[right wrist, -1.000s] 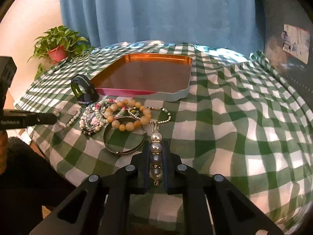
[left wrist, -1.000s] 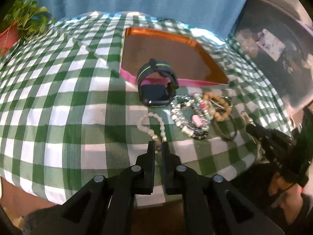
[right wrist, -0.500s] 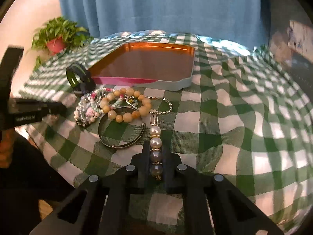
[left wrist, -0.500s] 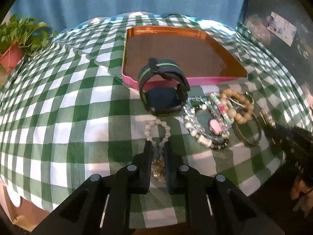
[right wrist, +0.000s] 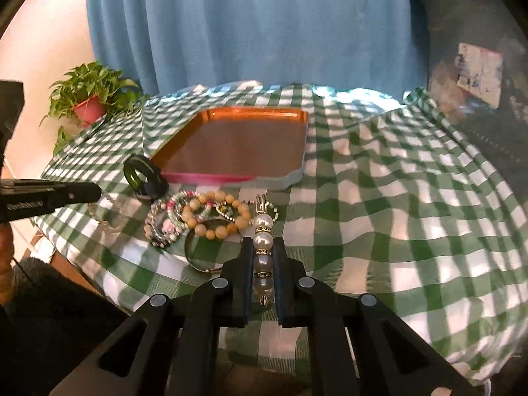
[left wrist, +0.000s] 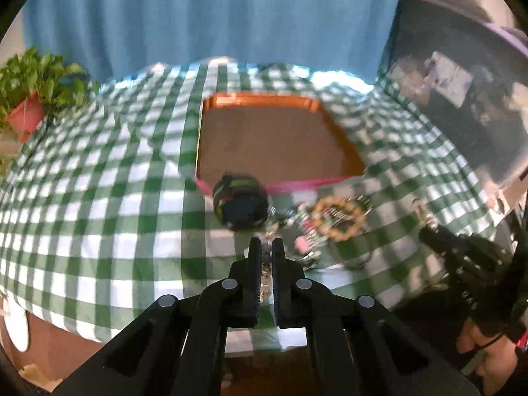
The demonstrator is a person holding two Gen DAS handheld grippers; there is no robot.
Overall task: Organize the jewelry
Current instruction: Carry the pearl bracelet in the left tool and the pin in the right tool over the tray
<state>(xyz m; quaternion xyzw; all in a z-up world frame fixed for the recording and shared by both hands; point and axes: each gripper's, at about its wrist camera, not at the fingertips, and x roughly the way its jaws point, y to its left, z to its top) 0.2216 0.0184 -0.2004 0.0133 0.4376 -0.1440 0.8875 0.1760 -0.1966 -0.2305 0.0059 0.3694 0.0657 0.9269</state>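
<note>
My left gripper (left wrist: 267, 247) is lifted above the green checked cloth, its jaws closing tight on a pale bead bracelet (left wrist: 266, 269) that hangs between them. My right gripper (right wrist: 261, 246) is shut on a string of pearls (right wrist: 263, 241) with a gold clasp, also held off the cloth. Ahead lies an orange tray (right wrist: 211, 177) with a pink front rim, nothing in it. In front of it stand a dark smartwatch (right wrist: 143, 178) and a pile of bead bracelets (right wrist: 198, 217) with a metal bangle (right wrist: 194, 259). The left wrist view shows the watch (left wrist: 239, 203), the pile (left wrist: 333, 221) and the tray (left wrist: 290, 184).
A potted plant (right wrist: 89, 99) stands at the table's far left corner. A blue curtain (right wrist: 247, 26) hangs behind. The cloth drops off the near table edge just under both grippers. A person's hand (left wrist: 491, 356) holds the right gripper's handle.
The left gripper closed on the pale bead bracelet and lifted it off the cloth. The right gripper rose a little with its pearls still held.
</note>
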